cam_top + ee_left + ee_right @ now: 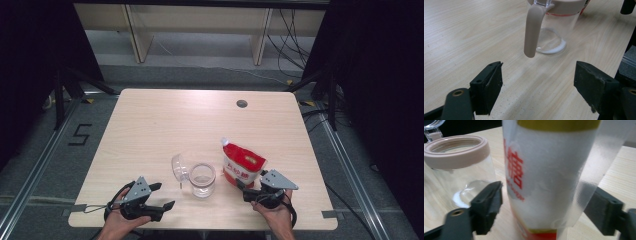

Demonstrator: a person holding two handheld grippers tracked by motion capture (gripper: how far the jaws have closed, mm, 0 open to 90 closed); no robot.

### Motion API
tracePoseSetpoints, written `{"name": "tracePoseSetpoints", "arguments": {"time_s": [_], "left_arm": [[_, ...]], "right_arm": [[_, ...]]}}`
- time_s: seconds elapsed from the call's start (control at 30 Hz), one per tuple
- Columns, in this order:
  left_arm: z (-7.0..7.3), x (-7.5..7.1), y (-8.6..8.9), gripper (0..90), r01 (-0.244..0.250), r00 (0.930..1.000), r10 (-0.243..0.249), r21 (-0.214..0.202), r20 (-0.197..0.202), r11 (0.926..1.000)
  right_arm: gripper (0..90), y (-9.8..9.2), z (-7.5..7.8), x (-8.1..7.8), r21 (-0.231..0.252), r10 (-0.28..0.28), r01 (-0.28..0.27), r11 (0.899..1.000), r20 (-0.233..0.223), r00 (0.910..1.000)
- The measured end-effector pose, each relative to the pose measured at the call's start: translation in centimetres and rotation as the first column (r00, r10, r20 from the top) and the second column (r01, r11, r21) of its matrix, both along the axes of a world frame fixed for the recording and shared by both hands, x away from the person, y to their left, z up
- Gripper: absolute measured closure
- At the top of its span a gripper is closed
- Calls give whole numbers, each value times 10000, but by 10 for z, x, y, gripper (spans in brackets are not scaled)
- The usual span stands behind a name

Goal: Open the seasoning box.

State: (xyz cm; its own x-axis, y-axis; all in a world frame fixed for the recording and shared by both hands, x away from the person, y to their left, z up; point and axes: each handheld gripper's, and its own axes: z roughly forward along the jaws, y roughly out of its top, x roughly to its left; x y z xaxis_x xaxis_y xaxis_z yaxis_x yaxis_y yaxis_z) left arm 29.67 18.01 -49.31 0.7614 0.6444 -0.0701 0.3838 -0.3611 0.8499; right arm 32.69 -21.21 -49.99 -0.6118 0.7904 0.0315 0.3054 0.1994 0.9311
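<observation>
A clear jar [202, 180] with a beige rim stands near the table's front, its clear lid [179, 167] tipped open to the left. A little white powder lies on its bottom. To its right a red and white pouch [243, 165] stands upright. My left gripper [164, 195] sits open left of the jar; in the left gripper view its jaws [541, 75] face the jar's beige handle [532, 30] with bare table between them. My right gripper [245, 190] straddles the pouch's lower end. The pouch [549, 177] sits between the spread jaws [547, 195], pads not pressing, with the jar [456, 170] to its left.
The light wooden table [150, 125] has a round cable hole [242, 103] at the back right. Both hands rest near its front edge. Beyond the table are pale shelving [200, 25], loose cables and black stands on a grey floor.
</observation>
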Motion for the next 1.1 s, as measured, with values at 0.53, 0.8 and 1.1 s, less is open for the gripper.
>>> {"name": "tracePoseSetpoints", "arguments": {"time_s": [0.53,0.8,1.1], "left_arm": [[-2,0,-1,225,73,10000,-73,-11,-8,10000],[-1,2,0,223,36,10000,-35,-103,35,9999],[0,4,-2,223,-31,10000,31,-69,-28,10000]], "right_arm": [[156,4,-13,19,385,643,-676,9970,806,9947],[211,6,-17,24,122,914,-934,9955,1166,9890],[254,7,-18,26,290,828,-888,9956,1673,9824]]}}
